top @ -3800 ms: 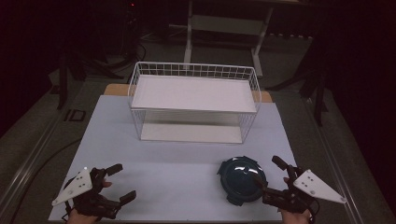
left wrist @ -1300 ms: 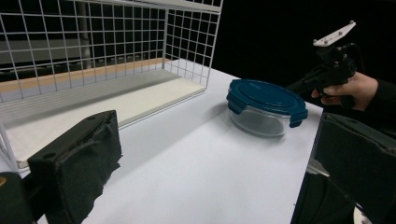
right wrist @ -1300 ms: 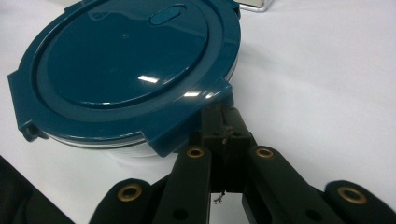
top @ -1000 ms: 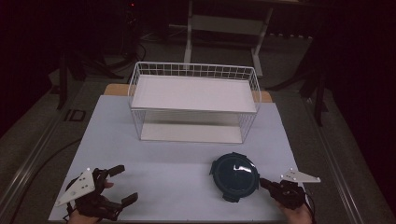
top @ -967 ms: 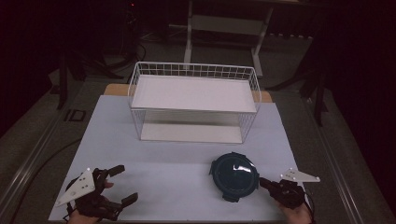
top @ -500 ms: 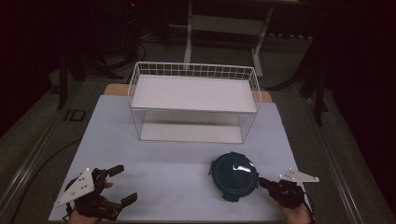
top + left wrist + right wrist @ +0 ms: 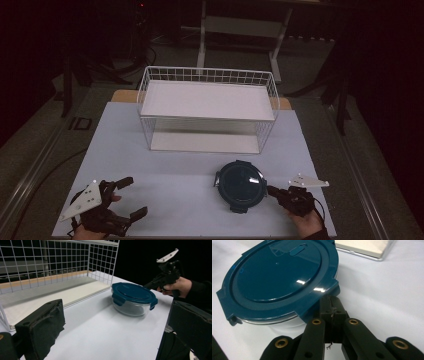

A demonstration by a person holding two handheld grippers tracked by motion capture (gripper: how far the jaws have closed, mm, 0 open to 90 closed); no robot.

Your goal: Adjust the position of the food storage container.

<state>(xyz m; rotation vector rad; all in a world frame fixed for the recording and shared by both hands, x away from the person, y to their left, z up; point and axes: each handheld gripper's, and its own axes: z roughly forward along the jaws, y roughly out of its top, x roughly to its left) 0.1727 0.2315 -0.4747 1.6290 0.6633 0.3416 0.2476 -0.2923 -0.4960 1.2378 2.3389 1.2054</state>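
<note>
Since the earliest frame the container [image 7: 242, 185] has shifted slightly toward 10 o'clock on the table, and my right gripper [image 7: 274, 190] has rolled so that its grey plate now sits nearly edge-on above it. Over the last second neither has shifted noticeably. My left gripper [image 7: 131, 197] sits where it was.

Container: round, clear glass bowl with a dark teal snap-on lid [image 7: 282, 277]. The lid has raised concentric rings, a small oval mark near one edge, and locking tabs around the rim. It sits on the white table [image 7: 180, 165], at about 5 o'clock from the wire basket [image 7: 207, 107] and well apart from it.

Right gripper: jaws pressed together, nothing between them. In the right gripper view the closed tips sit at the lid's nearest locking tab [image 7: 329, 291]; I cannot tell whether they touch the tab or stop just short. In the high view the gripper lies at 3 o'clock of the container.

Left gripper: jaws apart, holding nothing, at 8 o'clock of the container and well apart from it.

Hard to make out: the bowl's contents, as the lid covers the top and the glass wall shows nothing distinct. The far tabs are out of frame in the right gripper view. The room beyond the table is dark. My forearms are cut off at the bottom edge of the high view.
</note>
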